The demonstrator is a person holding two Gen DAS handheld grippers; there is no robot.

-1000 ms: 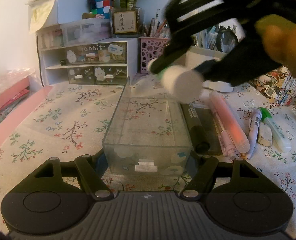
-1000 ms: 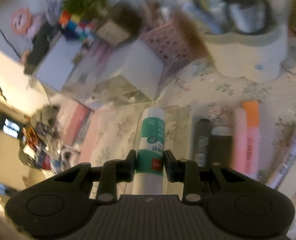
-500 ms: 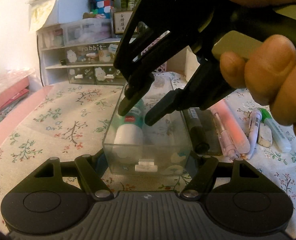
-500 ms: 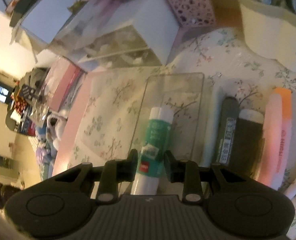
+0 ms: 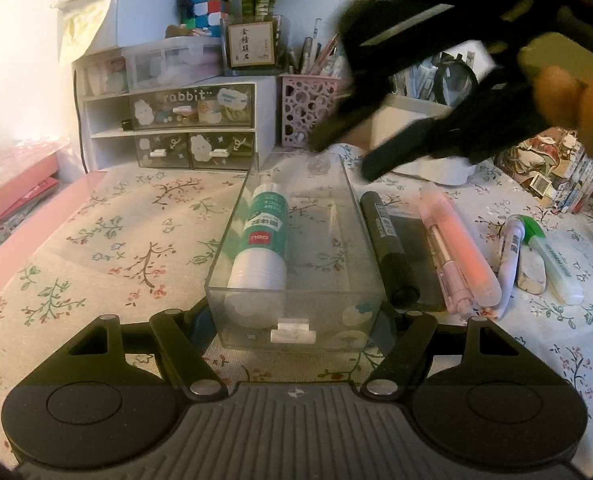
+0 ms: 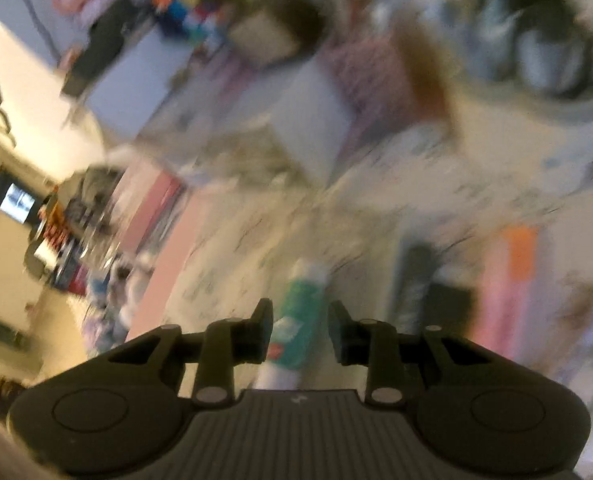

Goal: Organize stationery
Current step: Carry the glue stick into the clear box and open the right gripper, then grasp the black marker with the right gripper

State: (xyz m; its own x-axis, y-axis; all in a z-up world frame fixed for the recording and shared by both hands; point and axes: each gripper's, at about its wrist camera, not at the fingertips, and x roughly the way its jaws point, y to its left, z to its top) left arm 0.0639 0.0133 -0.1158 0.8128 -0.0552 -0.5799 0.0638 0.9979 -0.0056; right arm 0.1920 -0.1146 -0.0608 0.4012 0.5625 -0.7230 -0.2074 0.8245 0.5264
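The glue stick [image 5: 262, 236] lies inside the clear drawer [image 5: 296, 332], which the left gripper [image 5: 296, 320] clamps by its near end; the right gripper [image 6: 300, 330] hangs above, jaws slightly parted and empty; next likely the black marker [image 5: 388, 248], needing a lengthwise pinch.

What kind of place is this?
Probably a home study desk: a floral tablecloth, a white "rabbit" drawer organizer, a pink pen holder full of pens, and highlighters laid out.

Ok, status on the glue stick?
Left tool shut on clear box. Right tool open, empty, above it. Glue stick lying inside. Nothing blocking.
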